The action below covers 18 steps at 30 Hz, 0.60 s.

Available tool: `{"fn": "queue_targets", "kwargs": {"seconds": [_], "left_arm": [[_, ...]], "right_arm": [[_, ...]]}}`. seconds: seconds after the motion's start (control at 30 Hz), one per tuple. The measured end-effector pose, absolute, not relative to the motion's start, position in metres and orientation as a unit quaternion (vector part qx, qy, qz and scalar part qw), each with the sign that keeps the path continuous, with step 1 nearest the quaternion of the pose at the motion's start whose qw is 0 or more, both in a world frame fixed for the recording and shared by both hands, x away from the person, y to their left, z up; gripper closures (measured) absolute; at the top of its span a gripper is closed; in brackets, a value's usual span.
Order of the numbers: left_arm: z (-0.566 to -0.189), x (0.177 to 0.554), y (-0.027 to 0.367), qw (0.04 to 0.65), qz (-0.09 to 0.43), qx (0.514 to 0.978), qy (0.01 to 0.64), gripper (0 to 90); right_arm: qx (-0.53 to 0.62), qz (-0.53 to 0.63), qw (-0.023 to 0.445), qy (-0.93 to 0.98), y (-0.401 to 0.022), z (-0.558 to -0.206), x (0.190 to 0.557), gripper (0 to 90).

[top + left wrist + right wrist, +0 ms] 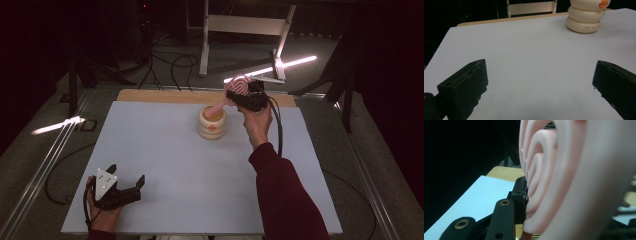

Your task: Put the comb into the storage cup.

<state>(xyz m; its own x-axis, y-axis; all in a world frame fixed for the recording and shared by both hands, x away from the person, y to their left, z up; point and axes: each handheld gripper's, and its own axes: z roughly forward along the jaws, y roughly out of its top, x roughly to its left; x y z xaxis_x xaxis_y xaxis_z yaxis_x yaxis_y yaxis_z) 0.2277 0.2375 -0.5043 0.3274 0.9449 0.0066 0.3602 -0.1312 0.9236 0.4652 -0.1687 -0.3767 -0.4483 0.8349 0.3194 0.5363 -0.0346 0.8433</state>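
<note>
A cream pot (pixel 212 123) made of stacked rings, with an orange mark on its front, stands at the back middle of the table; the left gripper view has the pot (pixel 586 17) at top right. My right gripper (pixel 245 95) is raised just right of and above the pot, shut on the round head of a pink spiral-ridged stick (pixel 239 86). The stick's stem slants down into the pot's mouth. In the right gripper view the pink head (pixel 564 175) looms large, with one black finger (pixel 520 195) against its ridges. My left gripper (pixel 127 173) rests open at the near left corner, with nothing between its fingers (pixel 464 82).
The pale mat (pixel 175 165) covers the table; a wooden strip (pixel 165 96) shows along the far edge. Beyond the table stand a white frame (pixel 245 30) and loose cables on the dark floor. A metal rail (pixel 45 165) runs along the left side.
</note>
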Motion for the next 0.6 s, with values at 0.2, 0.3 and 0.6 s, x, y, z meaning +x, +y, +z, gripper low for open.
{"fn": "queue_targets", "kwargs": {"seconds": [0.2, 0.3, 0.6], "left_arm": [[-0.504, 0.228, 0.237, 0.451, 0.324, 0.679, 0.481, 0.6], [-0.504, 0.228, 0.237, 0.451, 0.324, 0.678, 0.481, 0.5], [-0.505, 0.228, 0.237, 0.450, 0.324, 0.680, 0.480, 0.6]], "right_arm": [[0.504, 0.507, 0.146, 0.684, -0.165, -0.380, 0.465, 63.9], [0.504, 0.506, 0.146, 0.685, -0.164, -0.382, 0.466, 63.9], [0.510, 0.500, 0.145, 0.685, -0.164, -0.389, 0.468, 63.9]]}}
